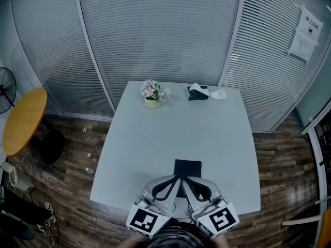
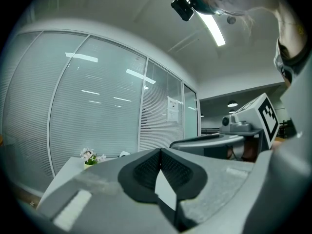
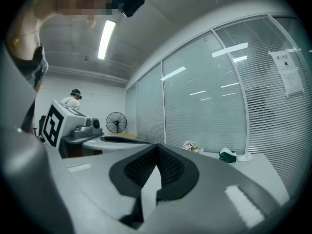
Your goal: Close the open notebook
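The notebook (image 1: pixel 187 167) lies dark and flat near the near edge of the tabletop (image 1: pixel 170 133); it seems already closed. The left gripper (image 2: pixel 160 155) and right gripper (image 3: pixel 156 150) hover above that same edge, jaws together and empty. I think the next move is only to check the cover, then pull away.

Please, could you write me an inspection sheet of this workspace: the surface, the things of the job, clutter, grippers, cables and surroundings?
Surface: white table, square, on a wood floor.
Job's things: dark notebook lies flat near the front edge; no open pages seen.
Clutter: flower pot and green tissue box at the far edge.
Grippers: left gripper and right gripper both shut, empty, side by side, tips at the notebook's near edge; contact cannot be told.
Cables: thin cords, it seems, on the floor at left.
Surroundings: glass walls with blinds, paper notice, fan, yellow round table.
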Motion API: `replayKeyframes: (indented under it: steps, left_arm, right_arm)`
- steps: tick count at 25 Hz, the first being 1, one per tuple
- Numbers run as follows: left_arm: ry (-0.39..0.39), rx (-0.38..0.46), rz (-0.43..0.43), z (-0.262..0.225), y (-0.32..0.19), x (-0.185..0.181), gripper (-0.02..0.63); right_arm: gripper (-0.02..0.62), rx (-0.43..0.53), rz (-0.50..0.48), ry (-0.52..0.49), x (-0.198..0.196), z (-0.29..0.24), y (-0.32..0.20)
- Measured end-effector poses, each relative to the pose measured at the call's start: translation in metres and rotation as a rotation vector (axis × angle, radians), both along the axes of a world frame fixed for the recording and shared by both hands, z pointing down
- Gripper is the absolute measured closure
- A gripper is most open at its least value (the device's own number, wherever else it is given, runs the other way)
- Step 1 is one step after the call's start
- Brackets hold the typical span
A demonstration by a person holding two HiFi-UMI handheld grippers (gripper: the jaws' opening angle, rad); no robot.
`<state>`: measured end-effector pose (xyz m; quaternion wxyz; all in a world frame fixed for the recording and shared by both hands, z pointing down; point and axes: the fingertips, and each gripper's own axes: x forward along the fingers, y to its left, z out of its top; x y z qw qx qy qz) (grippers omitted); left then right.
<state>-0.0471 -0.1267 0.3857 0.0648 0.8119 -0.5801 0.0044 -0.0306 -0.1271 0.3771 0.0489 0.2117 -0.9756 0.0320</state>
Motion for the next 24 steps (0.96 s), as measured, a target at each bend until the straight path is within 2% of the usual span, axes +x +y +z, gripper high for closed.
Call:
replayKeyframes:
  steps: [24]
  left_arm:
    - [0.01,-0.046,0.001,0.019,-0.007,-0.006,0.601]
  right_arm:
    - [0.594,-0.012,0.024,0.061,0.007,0.021,-0.019]
